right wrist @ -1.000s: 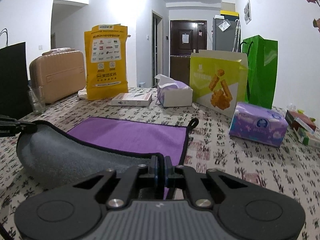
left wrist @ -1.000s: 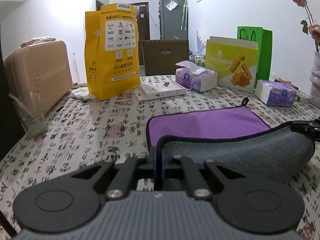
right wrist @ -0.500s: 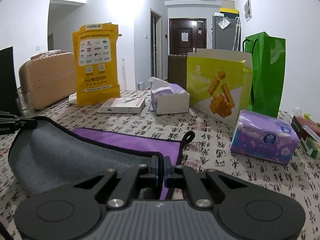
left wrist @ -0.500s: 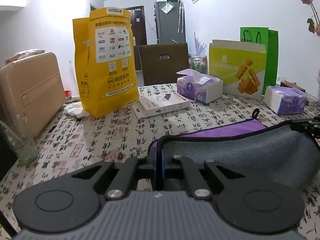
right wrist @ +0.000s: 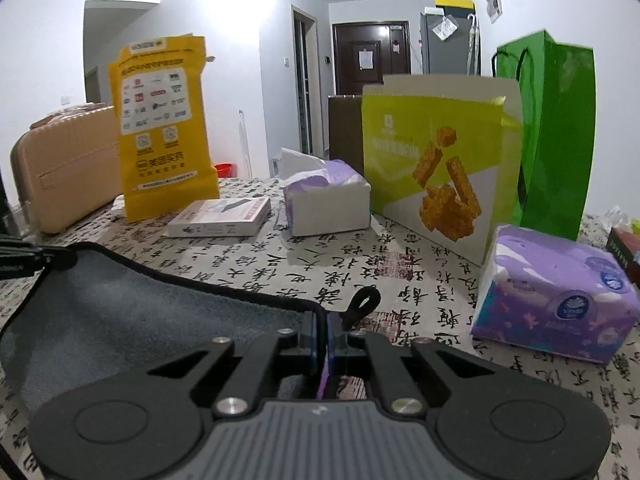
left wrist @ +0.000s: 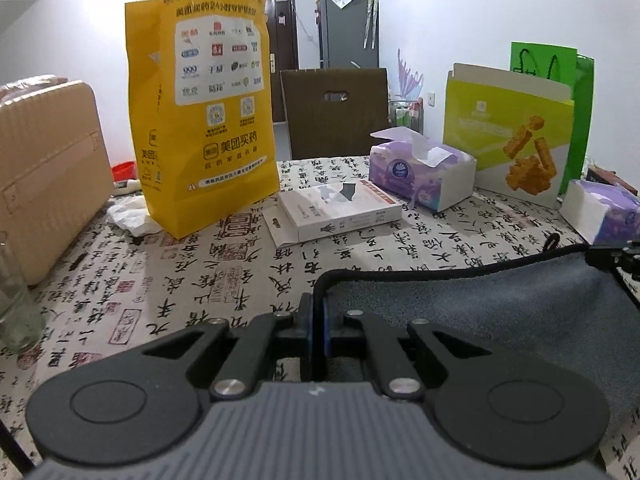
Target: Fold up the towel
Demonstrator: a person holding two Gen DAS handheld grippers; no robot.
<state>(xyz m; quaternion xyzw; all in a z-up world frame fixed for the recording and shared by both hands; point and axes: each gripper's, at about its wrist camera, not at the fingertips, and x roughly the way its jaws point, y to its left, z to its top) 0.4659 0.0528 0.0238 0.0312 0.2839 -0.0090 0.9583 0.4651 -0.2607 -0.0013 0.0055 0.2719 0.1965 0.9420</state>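
Observation:
The towel [left wrist: 480, 312] is grey on the side facing me, purple on the other, with a black hem. It hangs between my two grippers over the table. My left gripper [left wrist: 319, 312] is shut on its left corner. My right gripper [right wrist: 322, 328] is shut on its right corner, next to the black hanging loop [right wrist: 364, 300]. The grey side of the towel [right wrist: 132, 312] fills the lower left of the right wrist view. The right gripper's tip [left wrist: 616, 254] shows at the right edge of the left wrist view. The purple side is almost hidden.
The tablecloth [left wrist: 200, 280] has calligraphy print. Beyond the towel stand a yellow paper bag [left wrist: 200, 112], a flat white box [left wrist: 340, 208], an open tissue pack [left wrist: 420, 176], a yellow-green snack box [right wrist: 436, 168], a green bag [right wrist: 556, 132] and a second tissue pack [right wrist: 556, 296]. A beige case [left wrist: 44, 176] and a glass [left wrist: 16, 304] stand at the left.
Both grippers have carried the towel's near edge forward and lower over its far half. The purple side, visible before, is now covered by the grey side. The items at the back look closer.

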